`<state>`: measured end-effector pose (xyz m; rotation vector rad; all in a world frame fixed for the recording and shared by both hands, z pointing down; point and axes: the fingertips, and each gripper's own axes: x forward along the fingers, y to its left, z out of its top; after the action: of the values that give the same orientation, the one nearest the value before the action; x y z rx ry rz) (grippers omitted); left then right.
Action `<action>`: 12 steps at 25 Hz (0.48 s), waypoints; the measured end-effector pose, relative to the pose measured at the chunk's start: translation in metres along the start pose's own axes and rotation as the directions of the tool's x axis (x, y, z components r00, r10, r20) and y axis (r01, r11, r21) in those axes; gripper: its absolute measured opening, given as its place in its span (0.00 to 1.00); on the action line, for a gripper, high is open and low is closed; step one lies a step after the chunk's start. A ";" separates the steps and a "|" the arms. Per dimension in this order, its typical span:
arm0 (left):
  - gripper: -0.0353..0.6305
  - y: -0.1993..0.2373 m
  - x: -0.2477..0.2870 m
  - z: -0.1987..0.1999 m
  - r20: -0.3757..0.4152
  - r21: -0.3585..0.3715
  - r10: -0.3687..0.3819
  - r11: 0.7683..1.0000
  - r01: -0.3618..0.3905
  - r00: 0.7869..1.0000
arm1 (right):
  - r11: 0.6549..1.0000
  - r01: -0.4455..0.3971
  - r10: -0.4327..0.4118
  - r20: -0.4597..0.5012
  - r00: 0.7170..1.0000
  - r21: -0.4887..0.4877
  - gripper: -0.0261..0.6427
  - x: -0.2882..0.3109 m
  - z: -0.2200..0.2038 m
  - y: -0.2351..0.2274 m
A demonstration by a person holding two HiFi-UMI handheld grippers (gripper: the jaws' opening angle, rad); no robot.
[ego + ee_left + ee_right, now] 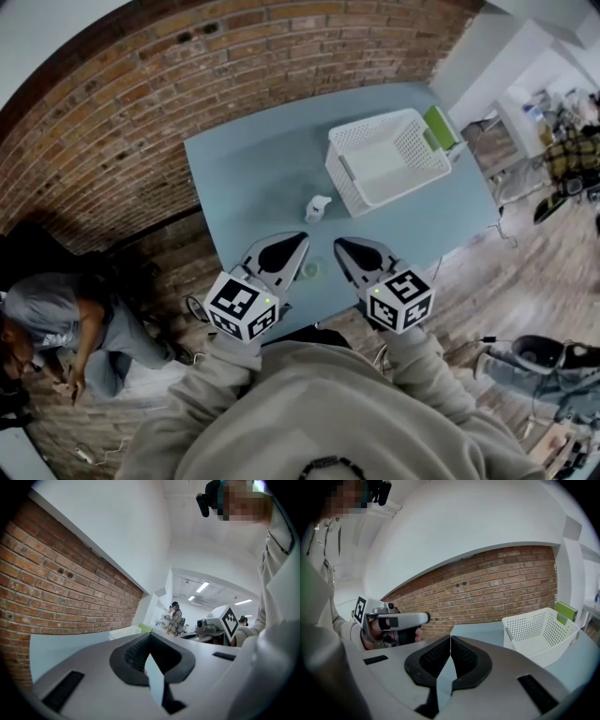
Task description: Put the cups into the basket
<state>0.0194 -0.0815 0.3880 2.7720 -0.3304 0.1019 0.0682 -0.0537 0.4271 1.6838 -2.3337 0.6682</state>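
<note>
A white perforated basket stands on the far right part of the blue-grey table; nothing shows inside it. A small pale cup sits just left of the basket's near corner. A second, clear cup stands near the table's front edge, between my two grippers. My left gripper and right gripper hover side by side over the front edge, both shut and holding nothing. In the right gripper view the shut right gripper points toward the basket. The left gripper also shows its jaws together.
A green object lies against the basket's far right side. A brick wall runs behind and left of the table. A person sits on the floor at the left. Office clutter fills the right side.
</note>
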 end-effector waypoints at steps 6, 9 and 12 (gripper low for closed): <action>0.05 0.001 -0.006 -0.009 -0.014 -0.021 0.003 1.000 -0.004 1.000 | 1.000 0.004 -0.003 -0.035 0.999 0.019 0.06 0.006 -0.015 0.001; 0.05 0.006 -0.004 -0.015 -0.024 -0.030 0.009 1.000 -0.010 1.000 | 1.000 0.009 -0.008 -0.056 0.998 0.026 0.06 0.011 -0.022 -0.002; 0.05 0.013 -0.004 -0.028 -0.041 -0.054 0.018 0.998 -0.020 0.999 | 0.998 0.028 -0.023 -0.090 0.996 0.051 0.06 0.018 -0.036 -0.008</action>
<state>0.0115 -0.0825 0.4180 2.7099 -0.3444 0.1512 0.0656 -0.0550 0.4678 1.6658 -2.2485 0.7890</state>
